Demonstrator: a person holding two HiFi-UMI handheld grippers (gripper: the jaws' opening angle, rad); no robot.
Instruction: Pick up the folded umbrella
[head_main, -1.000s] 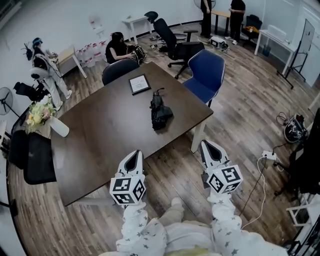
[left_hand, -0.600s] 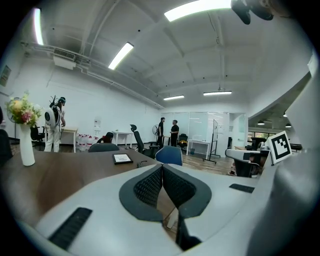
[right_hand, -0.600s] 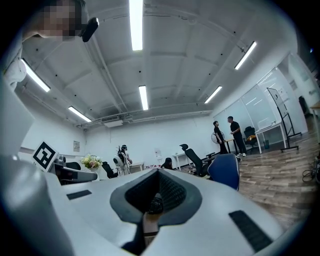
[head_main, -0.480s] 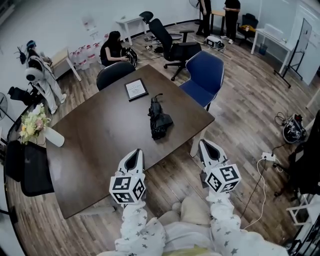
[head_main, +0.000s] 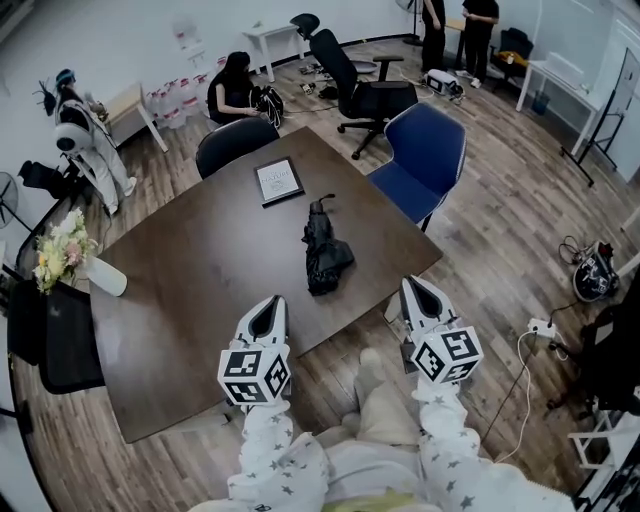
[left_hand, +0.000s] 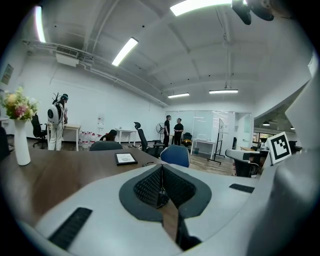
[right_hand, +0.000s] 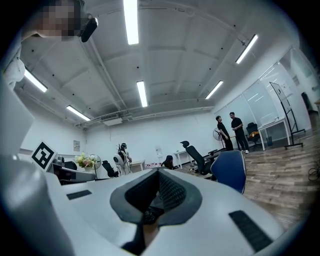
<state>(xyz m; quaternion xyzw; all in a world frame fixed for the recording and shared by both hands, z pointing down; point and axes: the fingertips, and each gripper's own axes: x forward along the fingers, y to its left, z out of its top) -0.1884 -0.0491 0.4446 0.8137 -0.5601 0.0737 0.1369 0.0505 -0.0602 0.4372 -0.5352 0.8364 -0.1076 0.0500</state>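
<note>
- The dark wooden table (head_main: 190, 280) fills the middle of the head view, its near edge under the left gripper's tip.
- A blue chair (head_main: 430, 150) stands at the table's far right corner.
- The folded umbrella (head_main: 324, 252), black, lies on the table toward its right end, handle pointing away. It is ahead of both grippers and between their lines, well apart from each.
- The left gripper (head_main: 267, 306) points slightly down over the table's edge, jaws pressed together and empty.
- The right gripper (head_main: 413, 290) is held level beside the table's near right corner, over the floor; its jaws meet too, with nothing between them.
- Both star-patterned sleeves (head_main: 268, 440) reach forward side by side.
- A framed card (head_main: 279, 182) lies beyond the umbrella; its print is too small to read.
</note>
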